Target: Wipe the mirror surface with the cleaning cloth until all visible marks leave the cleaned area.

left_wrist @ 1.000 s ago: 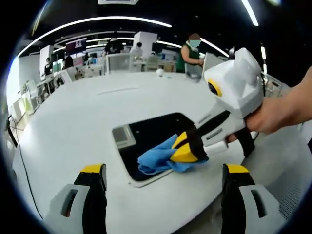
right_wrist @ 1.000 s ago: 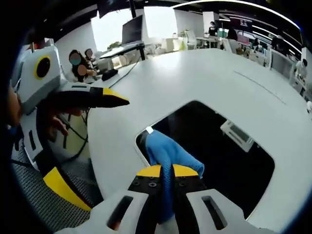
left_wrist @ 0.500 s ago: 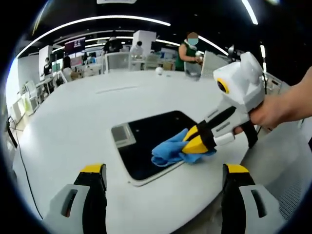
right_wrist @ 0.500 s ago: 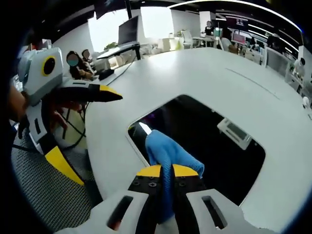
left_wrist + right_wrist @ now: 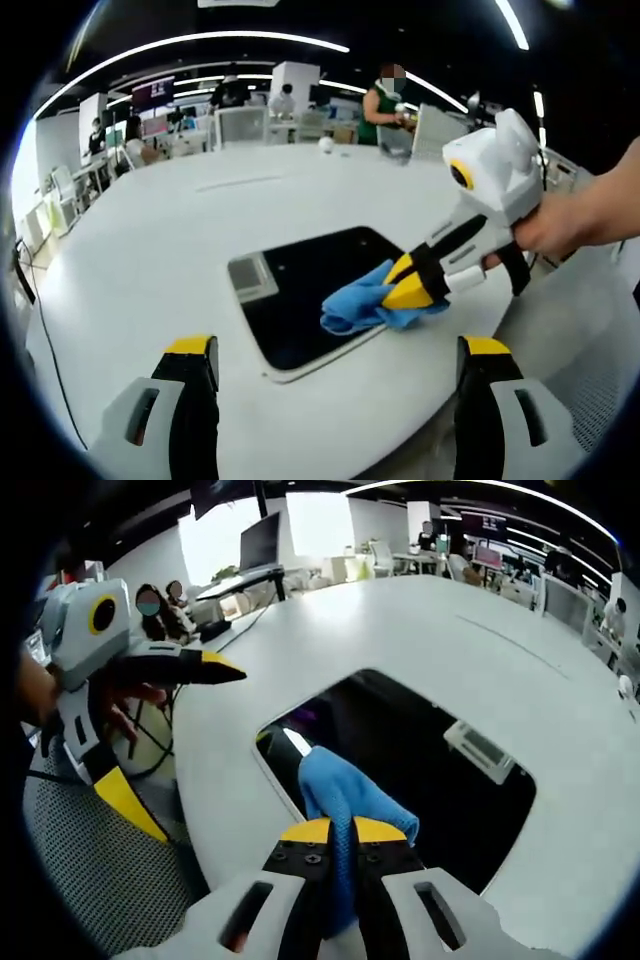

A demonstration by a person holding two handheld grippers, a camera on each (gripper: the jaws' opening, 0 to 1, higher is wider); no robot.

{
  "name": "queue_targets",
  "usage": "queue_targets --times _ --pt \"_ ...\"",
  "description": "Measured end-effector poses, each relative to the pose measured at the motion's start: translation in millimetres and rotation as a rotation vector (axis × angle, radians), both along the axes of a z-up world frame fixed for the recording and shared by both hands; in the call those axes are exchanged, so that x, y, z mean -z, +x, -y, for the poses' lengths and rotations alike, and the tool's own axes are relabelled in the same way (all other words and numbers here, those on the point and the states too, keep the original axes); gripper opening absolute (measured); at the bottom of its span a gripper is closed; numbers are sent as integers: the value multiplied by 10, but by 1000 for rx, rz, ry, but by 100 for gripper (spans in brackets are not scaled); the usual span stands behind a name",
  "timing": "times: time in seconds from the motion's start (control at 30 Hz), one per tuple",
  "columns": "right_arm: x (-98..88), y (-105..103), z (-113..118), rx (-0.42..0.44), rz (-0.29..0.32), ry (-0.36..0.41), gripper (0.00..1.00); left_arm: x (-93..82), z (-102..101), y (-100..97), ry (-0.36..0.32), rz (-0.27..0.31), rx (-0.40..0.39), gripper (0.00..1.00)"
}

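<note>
At the centre of the left gripper view, a dark rectangular mirror (image 5: 300, 290) lies flat on the round white bench (image 5: 150, 260). The right claw (image 5: 405, 290) is clamped on a crumpled blue cleaning cloth (image 5: 365, 308), pressing it at the mirror's lower right edge; a second ago the cloth sat further left, so the wiping stroke is travelling along that edge. The left claw (image 5: 335, 365), jaws wide apart, hovers at the bottom of the frame holding nothing. The right gripper view shows the cloth (image 5: 340, 795) bunched between its jaws, and bright reflections on the mirror (image 5: 420, 770); whether marks remain I cannot tell.

soft blue cloth (image 5: 345, 795), glossy mirror (image 5: 430, 780)
</note>
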State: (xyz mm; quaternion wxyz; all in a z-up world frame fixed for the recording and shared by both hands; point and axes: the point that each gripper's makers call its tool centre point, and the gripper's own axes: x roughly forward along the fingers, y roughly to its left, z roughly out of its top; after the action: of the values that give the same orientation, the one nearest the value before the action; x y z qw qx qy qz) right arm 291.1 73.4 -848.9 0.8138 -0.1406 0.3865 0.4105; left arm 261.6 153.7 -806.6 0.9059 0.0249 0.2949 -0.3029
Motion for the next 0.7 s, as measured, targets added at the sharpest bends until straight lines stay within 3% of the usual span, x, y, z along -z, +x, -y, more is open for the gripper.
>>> queue_targets --times 0.33,0.37,0.7 --pt "5 49 3 -2 0 -15 2 -41 22 11 60 -9 19 99" --pt "6 63 0 -3 0 -15 2 -13 36 -17 56 -28 34 99" --pt "-3 187 -19 10 -1 -11 2 -201 42 140 21 12 -8 99"
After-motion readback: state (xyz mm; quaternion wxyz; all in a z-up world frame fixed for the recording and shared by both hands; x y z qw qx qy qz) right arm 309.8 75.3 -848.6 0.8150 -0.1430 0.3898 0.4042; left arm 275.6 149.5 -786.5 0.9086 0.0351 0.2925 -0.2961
